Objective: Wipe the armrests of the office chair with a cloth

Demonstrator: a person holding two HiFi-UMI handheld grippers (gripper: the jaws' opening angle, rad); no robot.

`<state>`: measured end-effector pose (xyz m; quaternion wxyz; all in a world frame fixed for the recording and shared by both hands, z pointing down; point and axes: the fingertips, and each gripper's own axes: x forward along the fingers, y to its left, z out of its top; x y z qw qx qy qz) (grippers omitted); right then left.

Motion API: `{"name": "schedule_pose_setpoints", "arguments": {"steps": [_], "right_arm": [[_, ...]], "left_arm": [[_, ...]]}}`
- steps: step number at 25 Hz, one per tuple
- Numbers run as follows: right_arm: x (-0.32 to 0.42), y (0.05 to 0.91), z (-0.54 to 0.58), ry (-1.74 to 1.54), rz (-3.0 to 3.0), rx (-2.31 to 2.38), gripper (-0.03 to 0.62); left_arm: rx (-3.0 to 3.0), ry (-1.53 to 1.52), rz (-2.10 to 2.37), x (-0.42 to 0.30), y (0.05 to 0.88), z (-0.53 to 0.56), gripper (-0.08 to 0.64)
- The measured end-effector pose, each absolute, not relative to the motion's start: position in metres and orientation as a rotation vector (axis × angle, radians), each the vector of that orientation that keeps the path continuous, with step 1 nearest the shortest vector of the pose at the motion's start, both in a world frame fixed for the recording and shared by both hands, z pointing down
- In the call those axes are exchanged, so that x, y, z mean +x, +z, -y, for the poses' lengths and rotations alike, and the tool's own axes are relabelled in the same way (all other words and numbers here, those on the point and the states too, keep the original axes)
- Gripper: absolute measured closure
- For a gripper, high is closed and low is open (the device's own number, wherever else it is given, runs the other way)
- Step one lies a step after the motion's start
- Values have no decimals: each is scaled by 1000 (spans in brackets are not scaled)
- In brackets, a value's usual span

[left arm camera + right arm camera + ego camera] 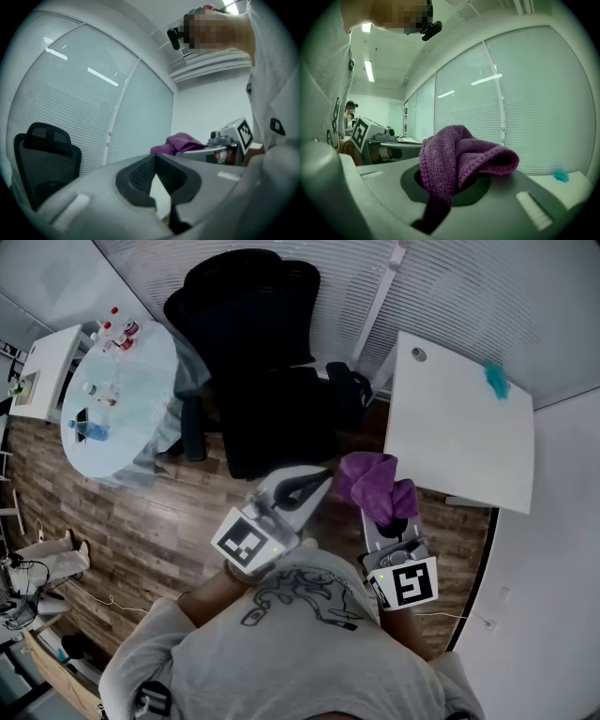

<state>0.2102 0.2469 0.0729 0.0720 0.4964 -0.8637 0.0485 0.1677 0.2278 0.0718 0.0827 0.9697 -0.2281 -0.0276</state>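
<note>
A black office chair (258, 362) stands ahead of me by the window blinds; its right armrest (349, 388) and left armrest (192, 427) show as dark bars at its sides. The chair back (44, 157) also appears at the lower left of the left gripper view. My right gripper (392, 517) is shut on a purple cloth (375, 482), which bunches up over its jaws (457, 157). My left gripper (309, 486) is shut and holds nothing; its dark pads (140, 176) meet at the tip. Both grippers are held close to my chest, short of the chair.
A white desk (459, 423) with a small teal object (495, 381) stands to the right of the chair. A round glass table (122, 399) with bottles is at the left, beside a white cabinet (42, 371). Wood floor lies between me and the chair.
</note>
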Motion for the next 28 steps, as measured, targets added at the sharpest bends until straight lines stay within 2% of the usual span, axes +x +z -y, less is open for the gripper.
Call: {"name": "schedule_pose_setpoints", "arguments": {"steps": [14,28], "right_arm": [[179,70,-104,116,2551,1557,558],[181,92,-30,140,2483,1595,558]], "left_arm": [[2926,-74,593,140,70,-85,560],[2907,-27,549,134,93,-10,560]]}}
